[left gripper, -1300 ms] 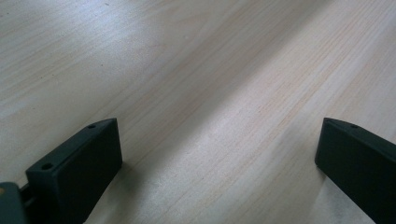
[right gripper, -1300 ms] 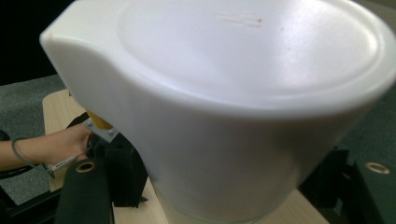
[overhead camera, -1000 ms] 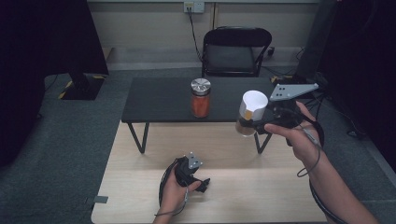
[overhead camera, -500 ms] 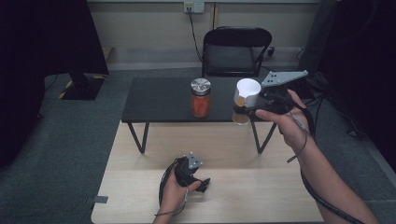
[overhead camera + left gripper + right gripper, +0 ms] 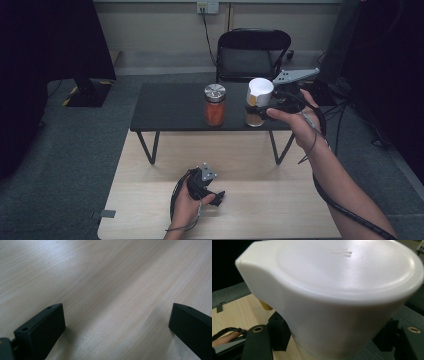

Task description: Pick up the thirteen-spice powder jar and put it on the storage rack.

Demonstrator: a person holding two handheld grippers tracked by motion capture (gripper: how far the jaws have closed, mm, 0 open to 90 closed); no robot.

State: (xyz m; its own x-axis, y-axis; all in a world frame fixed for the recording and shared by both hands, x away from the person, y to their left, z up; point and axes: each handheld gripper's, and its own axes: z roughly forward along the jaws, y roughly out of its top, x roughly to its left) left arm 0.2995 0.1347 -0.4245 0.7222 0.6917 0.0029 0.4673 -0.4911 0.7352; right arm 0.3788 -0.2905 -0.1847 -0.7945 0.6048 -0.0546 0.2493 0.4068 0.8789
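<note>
A lab: dark curtains (image 5: 60, 40), folding chair (image 5: 253, 55).

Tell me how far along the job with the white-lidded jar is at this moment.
Done: the right gripper is shut on the white-lidded jar, lid between its jaws. In hand: carrying it at the black table's right end, beside the silver-lidded jar. Left: setting it down. The left gripper rests open on the wooden table.
</note>
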